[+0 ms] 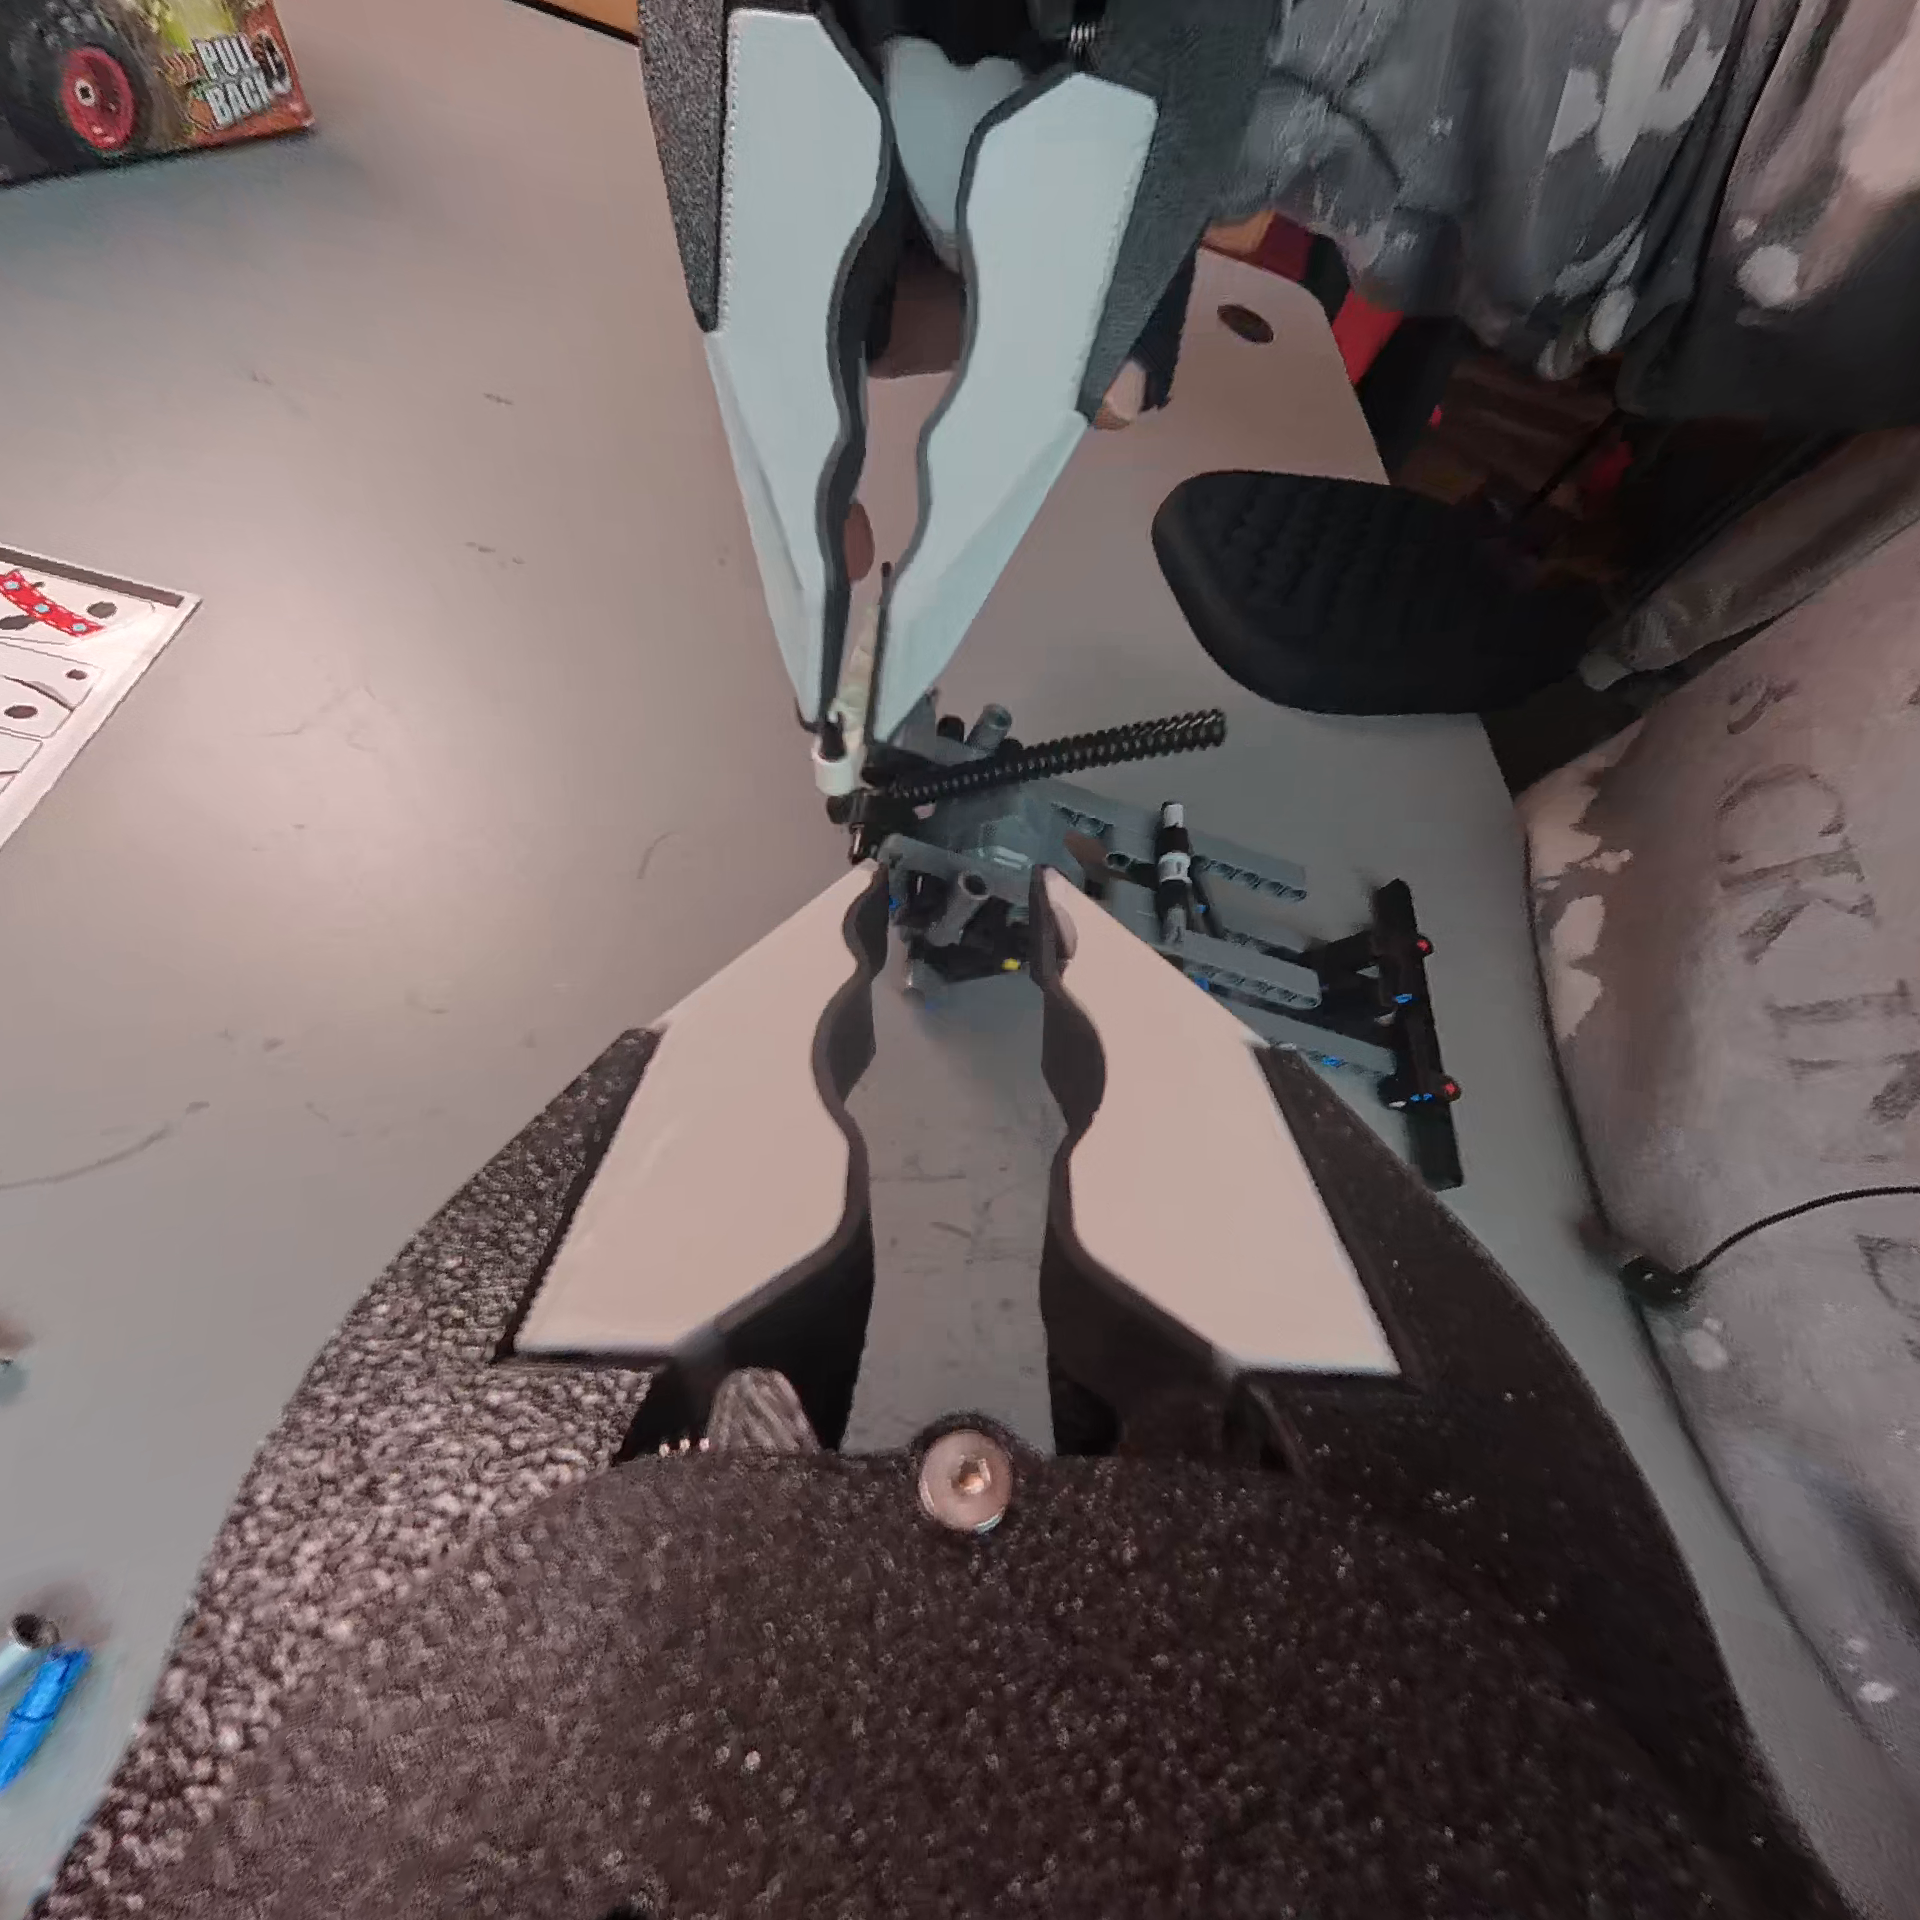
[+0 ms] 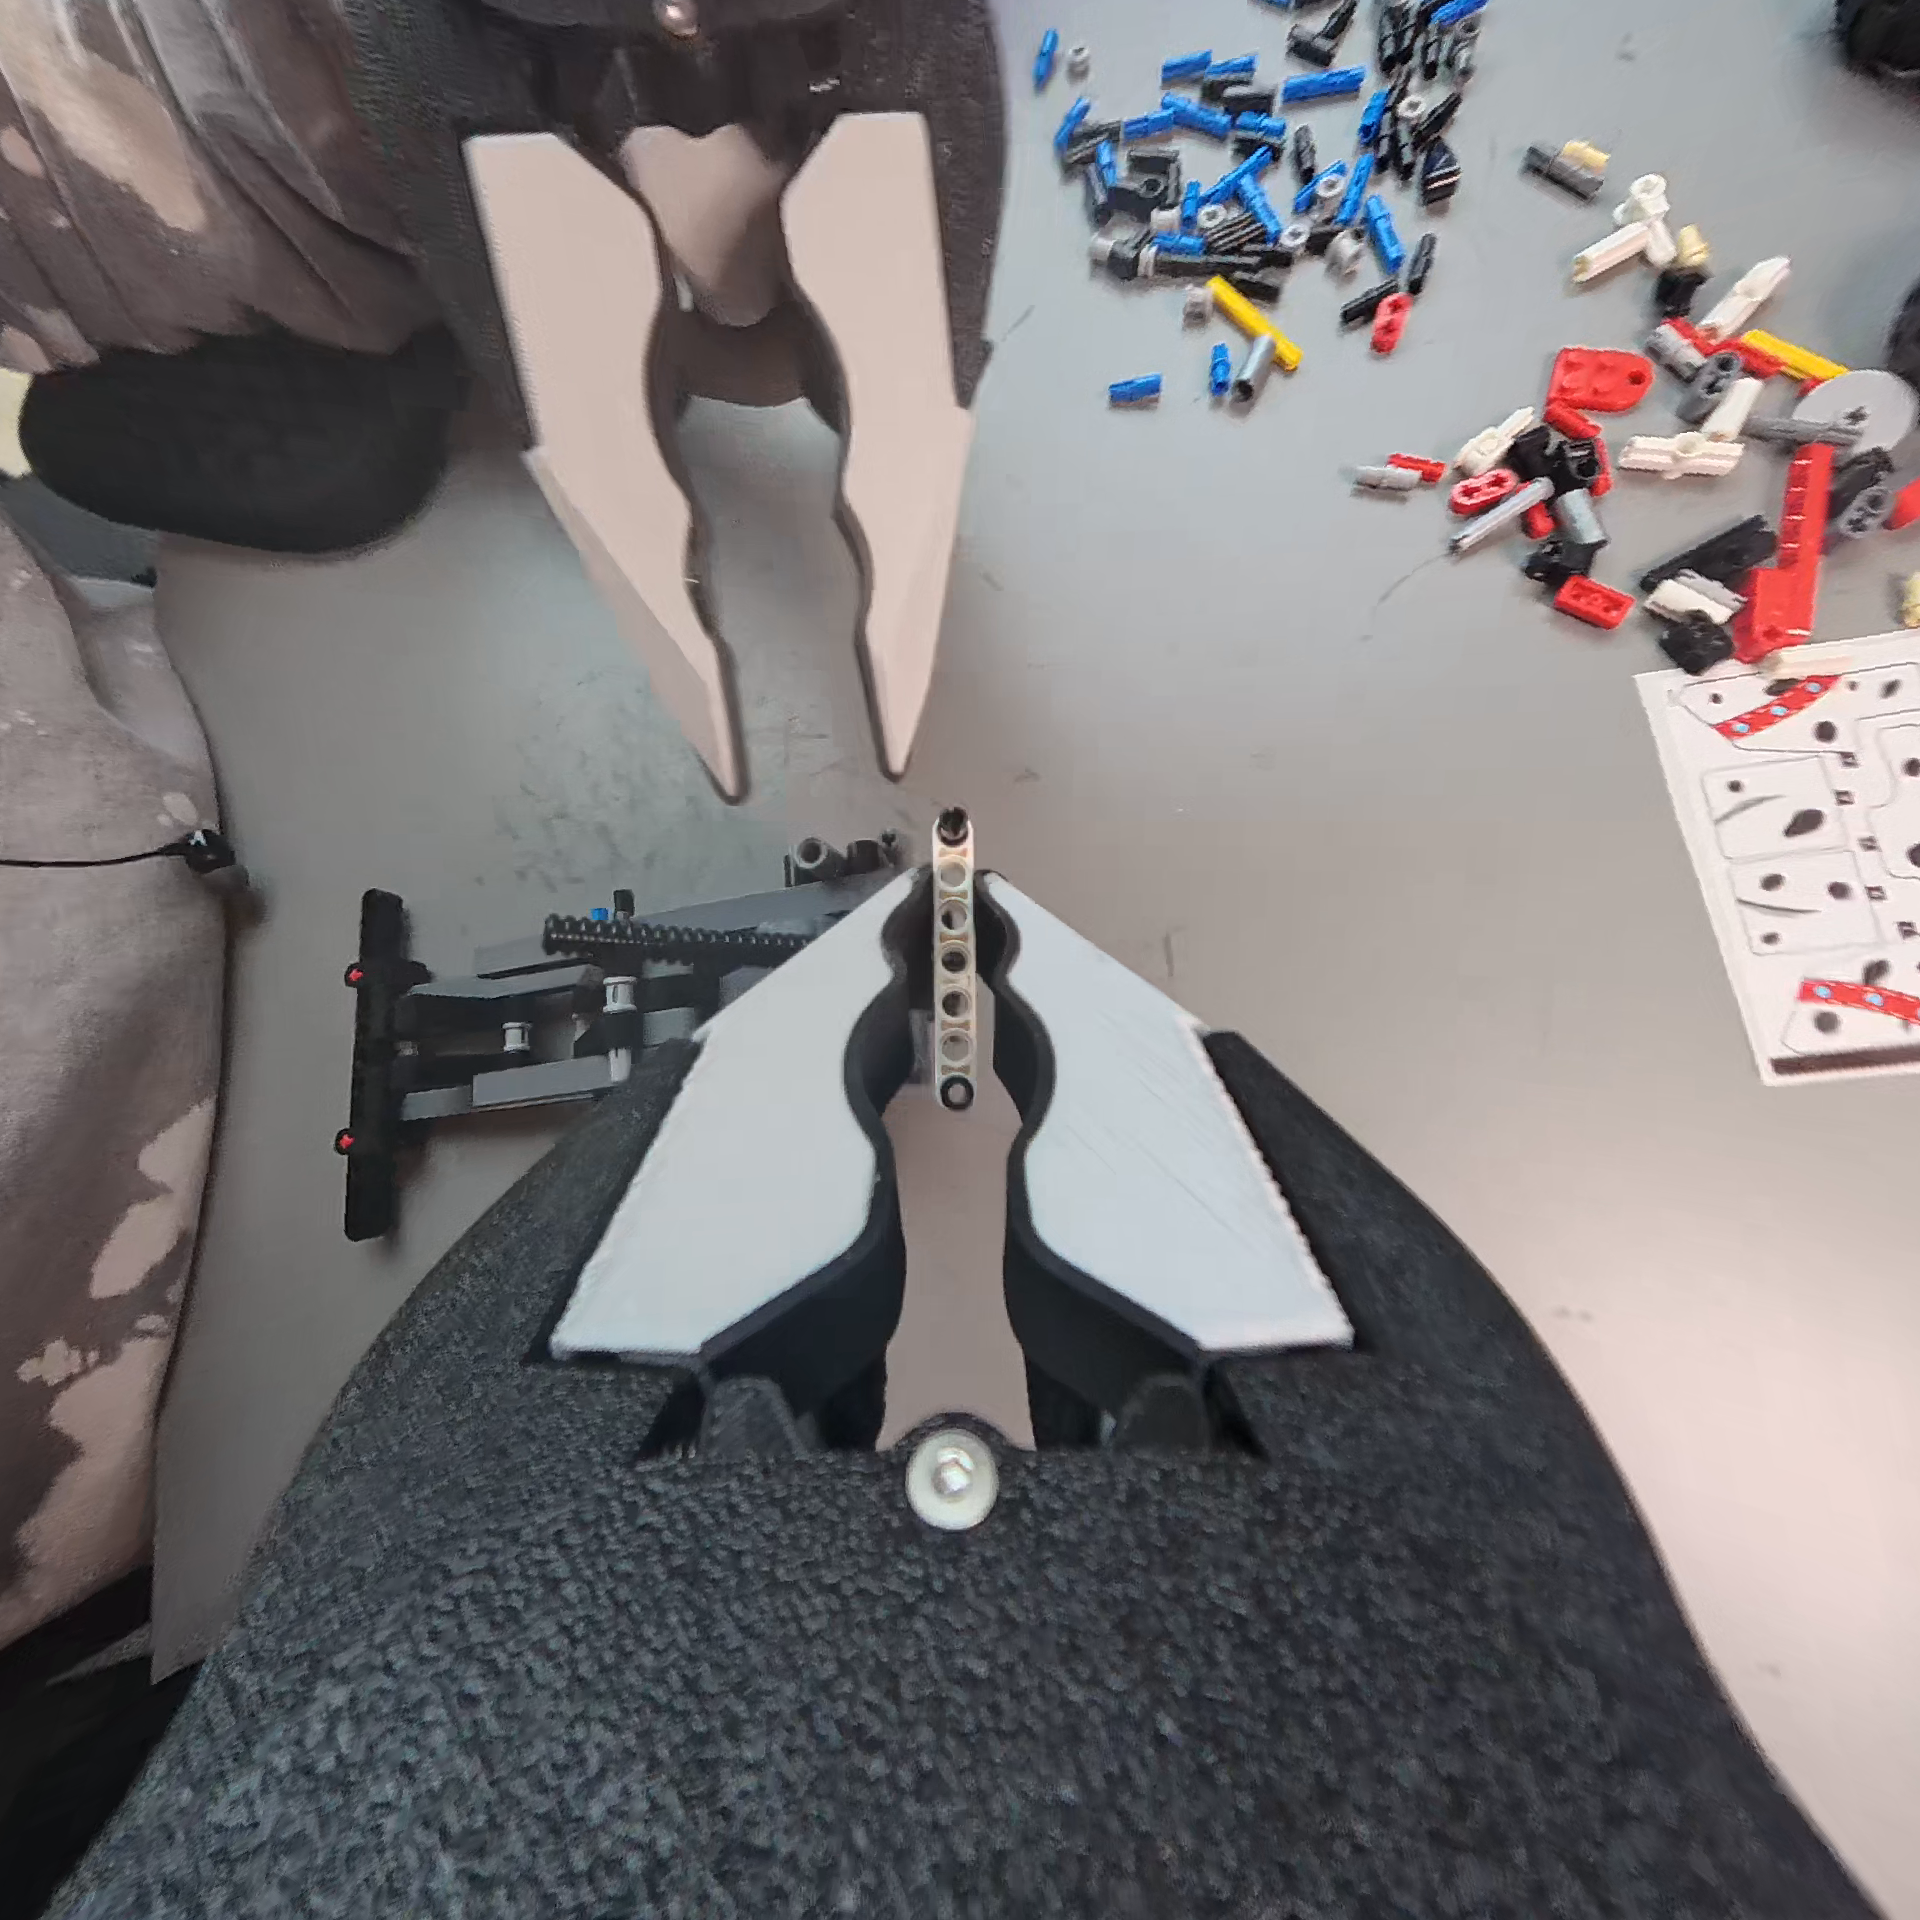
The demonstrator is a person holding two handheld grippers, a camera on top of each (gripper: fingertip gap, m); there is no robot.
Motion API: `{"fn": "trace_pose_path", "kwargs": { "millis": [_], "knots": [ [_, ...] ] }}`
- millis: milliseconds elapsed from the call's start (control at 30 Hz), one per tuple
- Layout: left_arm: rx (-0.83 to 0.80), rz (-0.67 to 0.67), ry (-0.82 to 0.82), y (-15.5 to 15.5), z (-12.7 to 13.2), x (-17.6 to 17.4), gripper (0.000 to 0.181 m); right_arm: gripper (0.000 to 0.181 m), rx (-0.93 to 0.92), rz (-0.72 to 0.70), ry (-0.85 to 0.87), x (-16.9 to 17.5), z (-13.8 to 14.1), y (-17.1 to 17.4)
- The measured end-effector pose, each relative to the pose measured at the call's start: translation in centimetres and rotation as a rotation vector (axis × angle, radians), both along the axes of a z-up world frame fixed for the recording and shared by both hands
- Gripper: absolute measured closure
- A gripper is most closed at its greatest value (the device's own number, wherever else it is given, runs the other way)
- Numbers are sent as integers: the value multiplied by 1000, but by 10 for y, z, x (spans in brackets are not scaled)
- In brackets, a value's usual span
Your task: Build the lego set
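A grey and black Lego chassis (image 1: 1174, 883) lies on the grey table, with a long black spring (image 1: 1049, 764) along its top. It also shows in the right wrist view (image 2: 582, 997). My left gripper (image 1: 961, 894) is open, and its fingertips stand at either side of the chassis's near end. I cannot tell if they touch it. My right gripper (image 2: 954, 883) is shut on a thin white beam (image 2: 954, 966) with a row of holes and a black pin at its tip. It holds the beam's end against the chassis end, opposite the left gripper (image 2: 814, 779).
Loose blue, black and grey pins (image 2: 1247, 187) and red, white and black parts (image 2: 1714, 468) lie at the far right. A sticker sheet (image 2: 1808, 862) lies near them. The set's box (image 1: 145, 73) stands at the back. A black chair armrest (image 1: 1351, 592) and a person's grey clothing (image 1: 1745, 935) border the table edge. Both grippers' tips are close together, under 4 cm apart.
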State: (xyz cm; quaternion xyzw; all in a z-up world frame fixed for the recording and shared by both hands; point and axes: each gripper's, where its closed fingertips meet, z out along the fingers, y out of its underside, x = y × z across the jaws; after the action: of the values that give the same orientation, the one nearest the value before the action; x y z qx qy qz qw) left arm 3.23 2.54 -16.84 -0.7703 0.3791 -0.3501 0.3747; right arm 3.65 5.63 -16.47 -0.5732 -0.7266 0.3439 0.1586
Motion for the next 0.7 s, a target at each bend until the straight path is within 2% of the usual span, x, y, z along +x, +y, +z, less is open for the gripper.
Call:
{"fn": "trace_pose_path", "kwargs": {
  "millis": [67, 133, 233, 333, 367, 467, 533, 700],
  "knots": [
    [-30, 50, -27, -9, 12, 4, 145, 174, 25, -63, 46, 9, 2, 16],
    [-85, 132, -40, -23, 14, 11, 128, 174, 31, -102, 77, 22, -4, 26],
    [-138, 296, 0, -41, -2, 27, 94, 174, -11, -153, 112, 32, -16, 27],
    [-132, 392, 76, -53, -24, 45, 83, 174, -43, -148, 132, 33, -29, 15],
    [-122, 391, 130, -55, -33, 47, 86, 174, -45, -149, 145, 33, -31, 11],
    [-120, 301, 234, -58, -50, 45, 98, 174, -56, -130, 166, 37, -30, -1],
    [-121, 174, 215, -63, -47, 40, 128, 174, -56, -123, 176, 44, -30, -9],
    [-65, -114, 303, -63, -44, 5, 128, 174, -34, -97, 179, 66, -34, -38]
  ]
}}
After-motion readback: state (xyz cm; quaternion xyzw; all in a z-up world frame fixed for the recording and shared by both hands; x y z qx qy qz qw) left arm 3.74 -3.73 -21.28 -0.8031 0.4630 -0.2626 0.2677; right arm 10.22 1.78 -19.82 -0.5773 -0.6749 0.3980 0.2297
